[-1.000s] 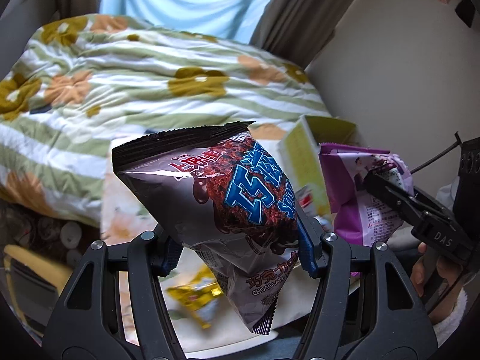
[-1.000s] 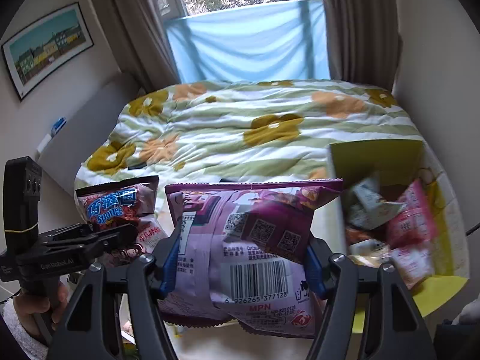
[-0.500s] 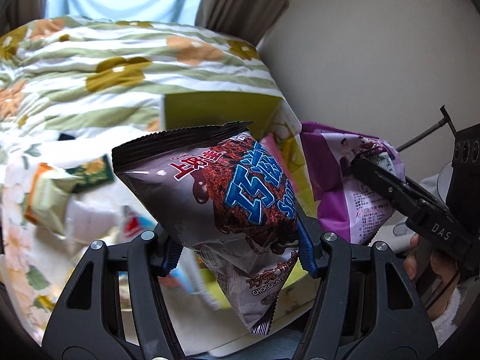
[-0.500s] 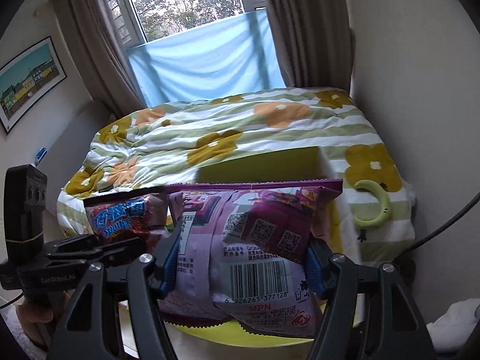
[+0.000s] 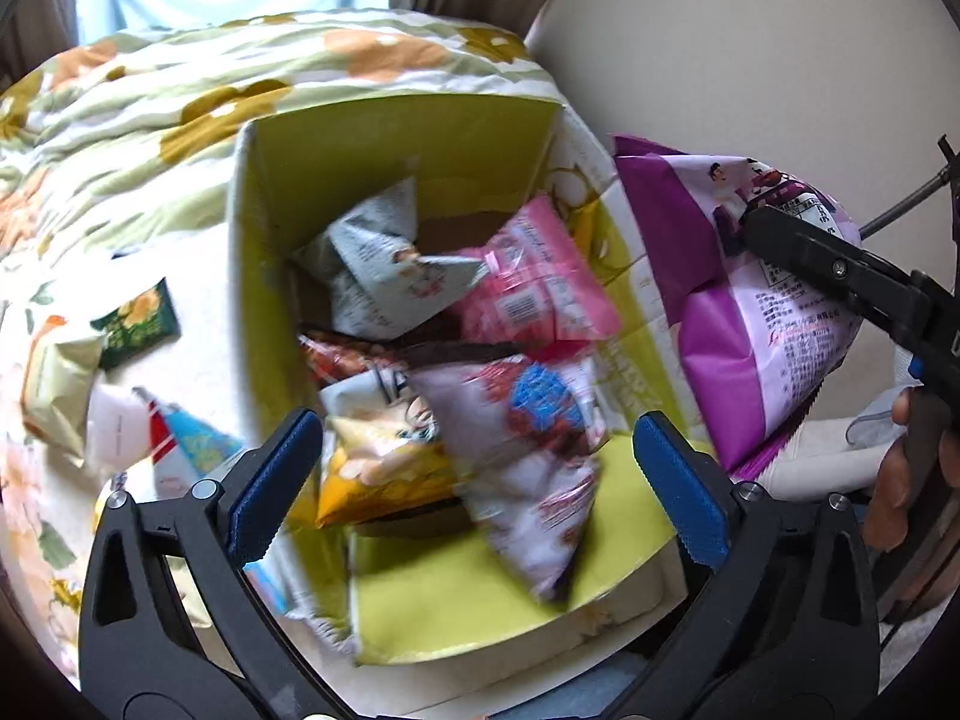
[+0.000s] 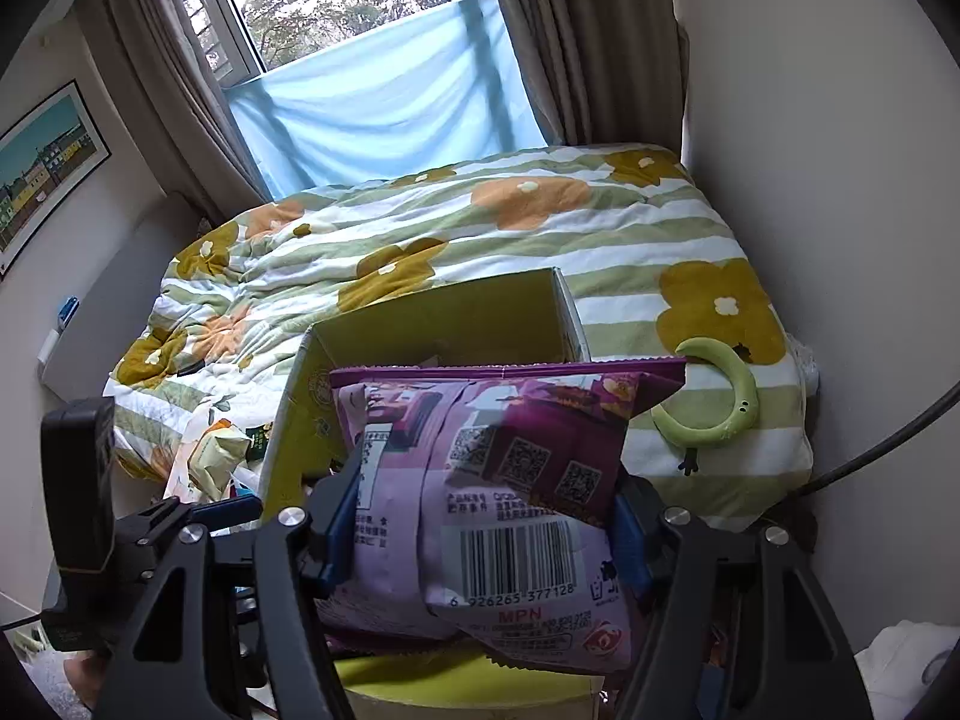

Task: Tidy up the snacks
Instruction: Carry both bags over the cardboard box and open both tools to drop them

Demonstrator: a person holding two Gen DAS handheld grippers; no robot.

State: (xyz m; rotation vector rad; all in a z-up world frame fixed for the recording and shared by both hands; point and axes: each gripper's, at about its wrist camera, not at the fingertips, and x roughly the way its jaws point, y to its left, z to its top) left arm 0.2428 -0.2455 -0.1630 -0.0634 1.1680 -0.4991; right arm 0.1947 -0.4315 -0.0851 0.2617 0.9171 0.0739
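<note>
On the bed, at the far left of the left wrist view, a few small snack packets lie loose on the cover beside the yellow-green box. The left hand-held gripper hangs over the open box with its jaws opening, the blue pads wide apart and nothing pressed between them; a second ago they clamped the brown chocolate snack bag, which now sits blurred below the pads, inside the box on top of the other packets (a grey one, a pink one and a yellow one among them). The view has also swung from the bed cover to straight over the box. Further right, the right hand-held gripper stays clenched on the purple snack bag, barcode facing the camera, held above the near edge of the box, as before. On the bed right of the box lies a green crescent-shaped ring.
</note>
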